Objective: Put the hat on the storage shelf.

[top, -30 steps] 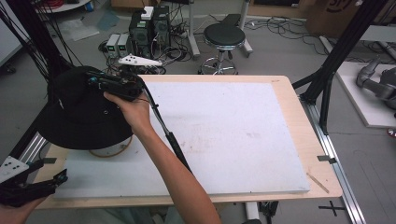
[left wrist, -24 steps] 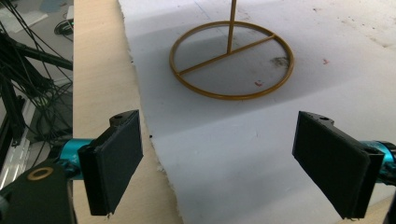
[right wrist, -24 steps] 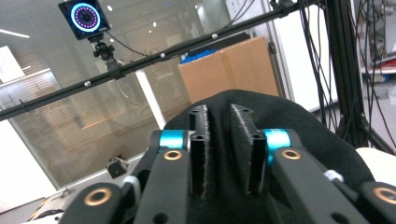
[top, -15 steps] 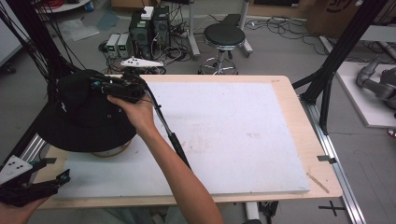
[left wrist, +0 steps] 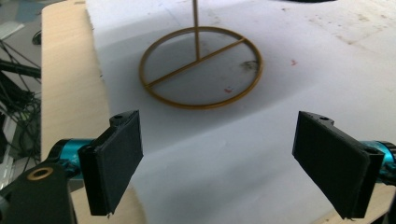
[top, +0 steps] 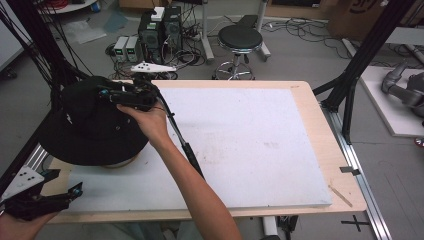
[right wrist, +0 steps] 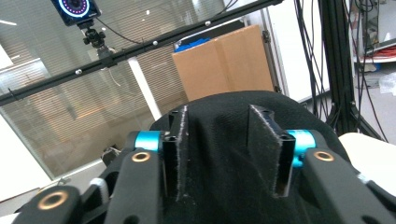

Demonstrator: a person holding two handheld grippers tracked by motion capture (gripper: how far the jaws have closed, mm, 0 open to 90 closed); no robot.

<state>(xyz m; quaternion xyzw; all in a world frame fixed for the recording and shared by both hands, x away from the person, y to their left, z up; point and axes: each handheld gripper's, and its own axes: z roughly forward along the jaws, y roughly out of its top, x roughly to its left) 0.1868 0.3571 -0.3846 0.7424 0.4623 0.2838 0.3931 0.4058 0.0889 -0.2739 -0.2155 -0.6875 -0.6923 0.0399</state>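
Observation:
A black wide-brimmed hat (top: 95, 130) rests on a thin gold stand at the table's left side. The stand's ring base (top: 120, 162) peeks out under the brim. In the left gripper view the ring base (left wrist: 201, 70) lies on the white board just ahead. My right gripper (top: 102, 92) reaches over the hat's crown. Its jaws have just been opening, and the crown fabric (right wrist: 303, 116) bulges between them at the right gripper (right wrist: 218, 112). My left gripper (top: 75, 190) is low at the front left corner. The left gripper (left wrist: 224, 158) is open with nothing between its pads.
A white board (top: 250, 135) covers most of the wooden table (top: 330, 150). A black cable (top: 182, 140) trails from the right gripper across the board. Black frame posts (top: 360, 65) stand at the table's sides, and a stool (top: 240, 40) and computers are behind it.
The hat's crown has changed shape a little under the right gripper, whose hand has stayed in place. The left gripper has barely shifted.

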